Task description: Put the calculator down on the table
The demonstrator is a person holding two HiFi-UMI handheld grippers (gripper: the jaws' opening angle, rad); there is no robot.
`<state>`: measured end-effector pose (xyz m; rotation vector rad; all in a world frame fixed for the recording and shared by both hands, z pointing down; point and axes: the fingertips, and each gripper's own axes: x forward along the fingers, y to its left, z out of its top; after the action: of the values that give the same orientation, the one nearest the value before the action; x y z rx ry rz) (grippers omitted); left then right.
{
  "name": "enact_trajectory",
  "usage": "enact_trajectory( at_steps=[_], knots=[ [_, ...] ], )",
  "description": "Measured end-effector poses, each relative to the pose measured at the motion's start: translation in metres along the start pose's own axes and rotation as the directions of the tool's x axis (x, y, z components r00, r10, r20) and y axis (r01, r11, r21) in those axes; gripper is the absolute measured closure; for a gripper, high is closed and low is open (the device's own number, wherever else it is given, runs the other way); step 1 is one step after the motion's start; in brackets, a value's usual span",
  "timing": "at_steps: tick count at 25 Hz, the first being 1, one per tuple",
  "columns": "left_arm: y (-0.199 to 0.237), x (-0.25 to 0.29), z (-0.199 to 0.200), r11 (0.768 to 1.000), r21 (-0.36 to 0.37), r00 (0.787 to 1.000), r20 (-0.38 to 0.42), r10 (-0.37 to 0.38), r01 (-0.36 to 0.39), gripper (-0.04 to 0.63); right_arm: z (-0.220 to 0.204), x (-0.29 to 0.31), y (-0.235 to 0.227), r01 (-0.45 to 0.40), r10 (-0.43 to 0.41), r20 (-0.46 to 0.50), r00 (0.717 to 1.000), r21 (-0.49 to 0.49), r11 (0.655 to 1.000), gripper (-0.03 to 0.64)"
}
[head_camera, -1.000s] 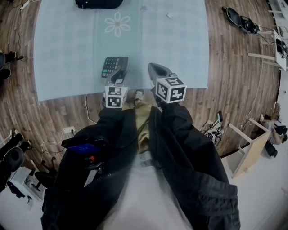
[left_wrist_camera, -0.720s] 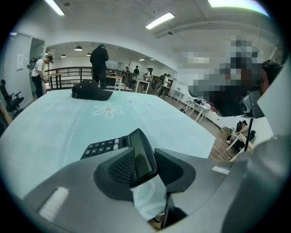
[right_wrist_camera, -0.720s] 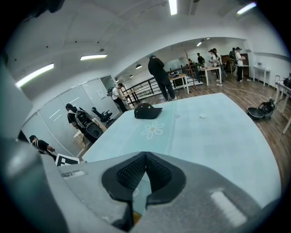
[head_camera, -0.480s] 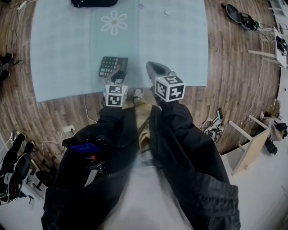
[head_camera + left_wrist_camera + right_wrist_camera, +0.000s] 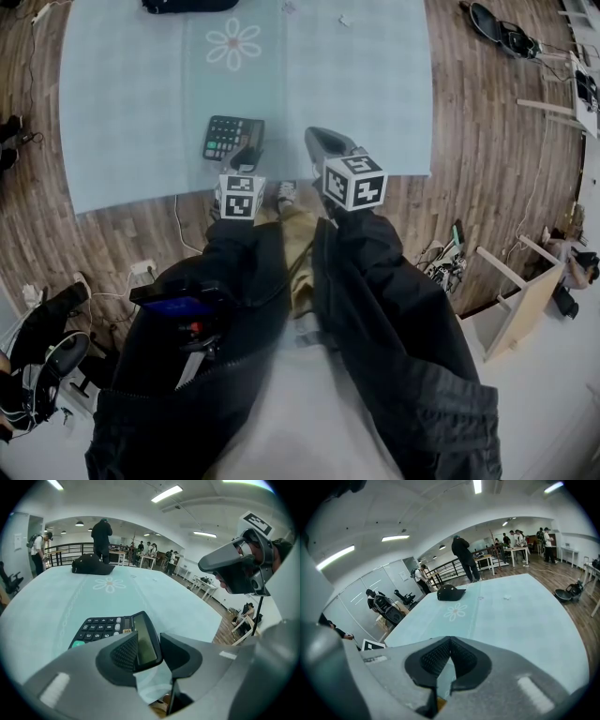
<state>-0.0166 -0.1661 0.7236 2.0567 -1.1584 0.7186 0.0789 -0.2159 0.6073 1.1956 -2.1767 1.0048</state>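
A black calculator [image 5: 232, 137] lies on the pale blue tablecloth [image 5: 375, 94] near the table's front edge. My left gripper [image 5: 247, 157] is at its near, display end. In the left gripper view the calculator [image 5: 105, 630] has that end between the pads of the left gripper [image 5: 150, 648], with a gap showing at the right pad. These jaws have just been opening and stand open around it. My right gripper [image 5: 322, 142] hovers to the right of the calculator. In the right gripper view the right gripper [image 5: 449, 643] is shut with nothing in it.
A black cap [image 5: 187, 5] lies at the table's far edge, beyond a printed flower [image 5: 234, 42]. A small white scrap [image 5: 344, 21] sits far right on the cloth. Bags [image 5: 502, 37] and a wooden shelf [image 5: 520, 300] stand on the floor. People [image 5: 101, 534] stand beyond the table.
The left gripper's jaws have spread a little around the calculator's near end, and the calculator has settled flatter on the cloth. The right gripper has stayed where it was.
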Motion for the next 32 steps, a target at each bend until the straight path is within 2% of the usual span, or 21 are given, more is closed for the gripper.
enact_trajectory(
  at_steps=[2, 6, 17, 21, 23, 28, 32],
  knots=[
    [0.002, 0.001, -0.006, 1.0, -0.014, 1.0, -0.016, -0.001, 0.001, 0.451, -0.001, 0.0, 0.001, 0.001, -0.001, 0.001, 1.0, -0.001, 1.0, 0.617],
    [0.009, 0.001, -0.016, 0.994, -0.111, 1.0, -0.025, -0.003, 0.001, 0.465, -0.003, -0.002, 0.002, 0.0, 0.0, 0.004, 1.0, -0.003, 1.0, 0.617],
    [0.014, 0.005, -0.015, 0.995, -0.101, 0.998, -0.062, 0.0, -0.006, 0.463, 0.003, -0.004, 0.003, -0.008, 0.008, 0.022, 1.0, -0.013, 1.0, 0.617],
    [0.011, 0.005, -0.008, 0.993, -0.116, 0.997, -0.068, -0.042, 0.034, 0.518, 0.01, -0.005, 0.001, -0.009, 0.01, 0.044, 0.999, -0.013, 1.0, 0.617],
    [0.008, 0.002, 0.004, 0.995, -0.093, 0.998, -0.041, -0.041, 0.037, 0.597, 0.014, -0.006, 0.001, -0.012, 0.013, 0.057, 0.998, -0.014, 1.0, 0.617],
    [-0.001, -0.017, 0.058, 0.999, -0.012, 0.996, 0.079, -0.049, 0.05, 0.6, 0.027, -0.013, 0.01, -0.026, 0.029, 0.103, 0.994, -0.028, 0.999, 0.617],
    [-0.001, -0.026, 0.126, 0.998, 0.052, 0.977, 0.204, -0.054, 0.044, 0.6, 0.05, -0.007, 0.008, -0.049, 0.056, 0.148, 0.987, -0.048, 0.998, 0.617]
  ],
)
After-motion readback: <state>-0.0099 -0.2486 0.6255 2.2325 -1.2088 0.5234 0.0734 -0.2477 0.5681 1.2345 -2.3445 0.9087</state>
